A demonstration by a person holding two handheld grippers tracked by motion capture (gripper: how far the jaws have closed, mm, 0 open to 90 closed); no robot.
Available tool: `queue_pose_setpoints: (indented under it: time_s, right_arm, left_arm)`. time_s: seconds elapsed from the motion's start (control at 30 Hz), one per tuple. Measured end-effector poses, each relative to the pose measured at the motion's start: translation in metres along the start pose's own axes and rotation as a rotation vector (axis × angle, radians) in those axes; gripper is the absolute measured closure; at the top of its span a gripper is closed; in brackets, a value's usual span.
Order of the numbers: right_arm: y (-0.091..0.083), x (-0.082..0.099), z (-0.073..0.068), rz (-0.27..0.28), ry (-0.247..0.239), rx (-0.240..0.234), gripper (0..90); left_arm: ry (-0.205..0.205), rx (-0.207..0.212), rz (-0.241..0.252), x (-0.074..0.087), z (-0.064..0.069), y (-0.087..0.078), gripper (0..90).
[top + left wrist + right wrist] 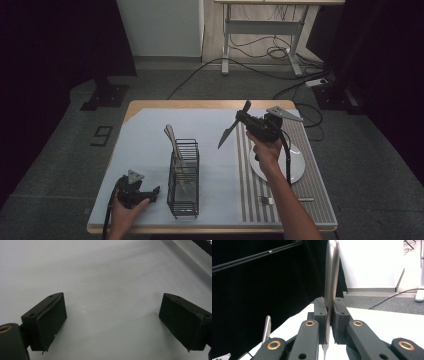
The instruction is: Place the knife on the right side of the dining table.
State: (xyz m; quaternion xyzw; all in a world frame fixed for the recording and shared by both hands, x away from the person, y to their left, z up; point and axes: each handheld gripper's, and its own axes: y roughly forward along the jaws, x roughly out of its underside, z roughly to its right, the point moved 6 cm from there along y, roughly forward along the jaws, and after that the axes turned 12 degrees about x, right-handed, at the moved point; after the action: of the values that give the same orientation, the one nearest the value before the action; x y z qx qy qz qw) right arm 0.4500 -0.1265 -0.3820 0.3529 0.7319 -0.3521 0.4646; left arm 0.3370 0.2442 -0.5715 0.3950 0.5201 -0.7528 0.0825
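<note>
My right gripper (240, 118) hangs above the table, right of the wire cutlery rack (184, 181), shut on a silver table knife (227, 134) that slants down and left. In the right gripper view the pads (320, 315) pinch the knife (331, 272) at mid-length. My left gripper (151, 193) rests on the pale blue table cover (150, 130) at the front left. Its jaws stand wide open in the left gripper view, with nothing between the pads (51, 320). A utensil handle (172, 138) sticks up out of the rack.
A striped placemat (320, 200) on the right carries a round plate (296, 167) and a fork (280, 200) near the front edge. Beyond the table are a desk frame (260, 30) and floor cables (250, 65).
</note>
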Motion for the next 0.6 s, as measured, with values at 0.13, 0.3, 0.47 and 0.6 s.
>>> queue_pose_setpoints:
  time_s: [0.13,0.3,0.47,0.6]
  right_arm:
    - [0.002,0.002,0.006,-0.005,0.004,0.015,83.6]
    - [0.003,0.004,0.014,-0.01,0.005,0.038,83.6]
    - [0.005,0.003,0.02,0.001,-0.003,0.059,83.6]
    - [0.009,0.002,0.027,0.006,-0.011,0.083,83.5]
  left_arm:
    - [0.0,0.0,0.0,0.0,0.0,0.0,7.1]
    - [0.0,0.0,0.0,0.0,0.0,0.0,7.1]
    - [-0.002,0.001,0.0,0.0,0.0,0.0,7.1]
    - [0.0,0.001,0.0,0.0,0.0,0.0,7.1]
